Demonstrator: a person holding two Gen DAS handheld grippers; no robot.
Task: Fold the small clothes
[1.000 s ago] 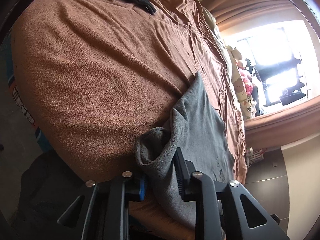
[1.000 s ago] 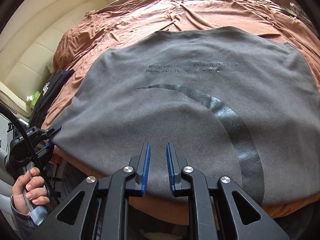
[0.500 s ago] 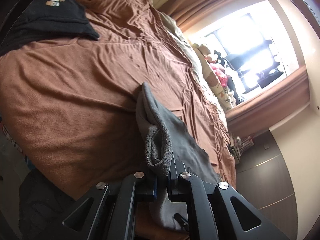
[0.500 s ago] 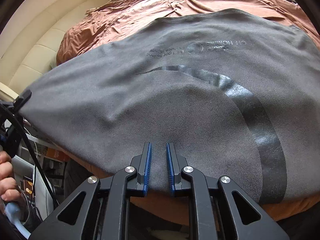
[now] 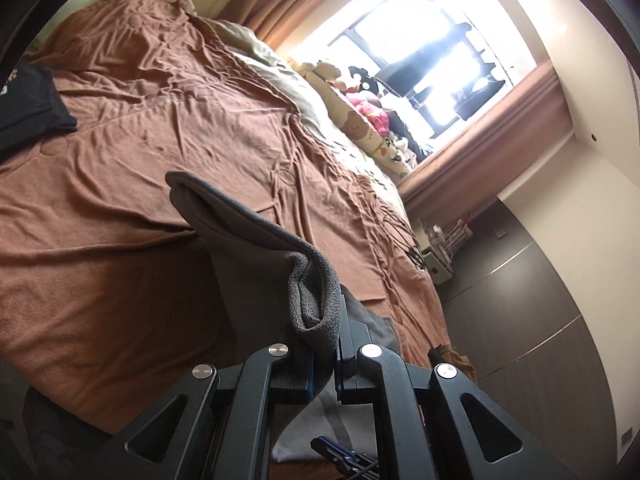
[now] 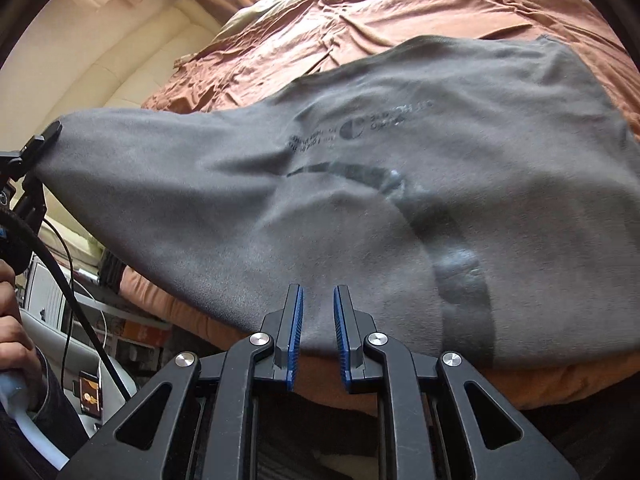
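A grey T-shirt with a black curved print lies on the brown bedspread. My left gripper is shut on the shirt's left corner and holds it lifted off the bed; it also shows in the right wrist view, where the cloth stretches up to it. My right gripper has its jaws slightly apart at the shirt's near hem, over the cloth edge, with nothing clamped between them.
A black folded garment lies at the far left of the bed. Soft toys sit by the bright window. A padded headboard is at the left. A cable and the person's hand are below the left gripper.
My left gripper closed on the shirt's corner and raised it up and away from the bed, pulling that side of the shirt taut. My right gripper stayed at the hem.
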